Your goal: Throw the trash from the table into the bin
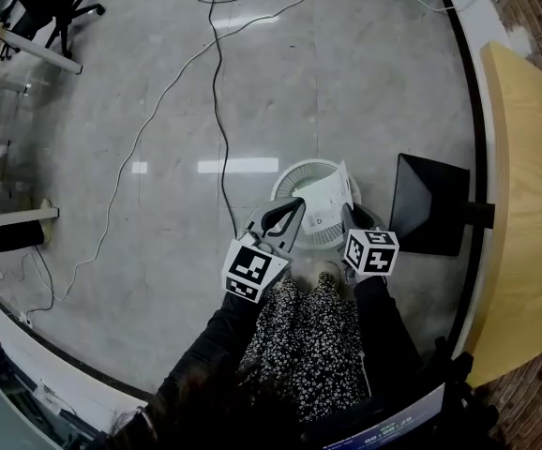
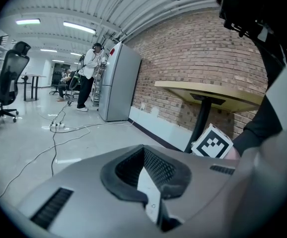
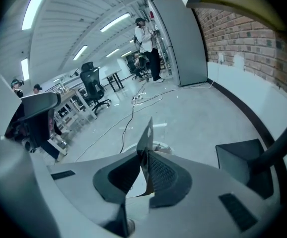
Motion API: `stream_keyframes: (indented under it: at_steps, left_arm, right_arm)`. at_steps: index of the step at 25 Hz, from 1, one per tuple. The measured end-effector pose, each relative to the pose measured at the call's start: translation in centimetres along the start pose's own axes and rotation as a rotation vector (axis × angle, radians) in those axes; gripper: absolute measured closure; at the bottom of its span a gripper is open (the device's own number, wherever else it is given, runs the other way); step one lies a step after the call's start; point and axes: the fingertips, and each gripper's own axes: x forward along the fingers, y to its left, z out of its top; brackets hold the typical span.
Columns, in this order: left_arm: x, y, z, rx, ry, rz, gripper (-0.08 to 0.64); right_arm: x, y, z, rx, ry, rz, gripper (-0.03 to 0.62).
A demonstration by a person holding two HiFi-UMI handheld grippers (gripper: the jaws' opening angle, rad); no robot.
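Hovering above the white bin (image 1: pixel 294 169) on the floor, the left claw (image 1: pixel 298 206) and right claw (image 1: pixel 351 212) both pinch one white paper sheet (image 1: pixel 325 202), so seemingly only the drop remains.

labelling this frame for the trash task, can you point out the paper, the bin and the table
paper (image 1: pixel 325 204): head view, middle of the sheet
bin (image 1: pixel 299 169): head view, far rim
table (image 1: pixel 534 176): head view, bare wooden top
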Motion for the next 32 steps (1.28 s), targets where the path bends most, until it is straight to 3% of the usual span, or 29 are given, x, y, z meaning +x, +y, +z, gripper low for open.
stream_keyframes:
  at_steps: [2, 4, 16, 21, 29, 32]
  left_arm:
    - [-0.3, 0.2, -0.1, -0.005, -0.001, 0.005, 0.555]
    - [-0.5, 0.2, 0.0, -0.007, -0.002, 0.007, 0.555]
    - [-2.4, 0.1, 3.8, 0.002, -0.023, 0.021, 0.555]
    - [-3.3, -0.4, 6.3, 0.014, -0.037, 0.021, 0.555]
    - [-5.6, -2.1, 12.3, 0.025, -0.086, 0.016, 0.555]
    - [-6.8, -3.0, 15.1, 0.051, -0.106, 0.001, 0.555]
  right_arm:
    - [0.3, 0.3, -0.5, 0.01, 0.022, 0.008, 0.47]
    - [0.3, 0.5, -0.6, -0.001, 0.035, 0.009, 0.416]
    - [-2.9, 3.6, 4.5, -0.059, -0.042, 0.072, 0.416]
    - [-5.1, 5.8, 6.6, -0.141, -0.026, 0.116, 0.417]
    - [-11.0, 8.4, 11.9, -0.146, -0.101, 0.152, 0.422]
    - [-13.5, 9.3, 14.1, -0.206, -0.129, 0.13, 0.47]
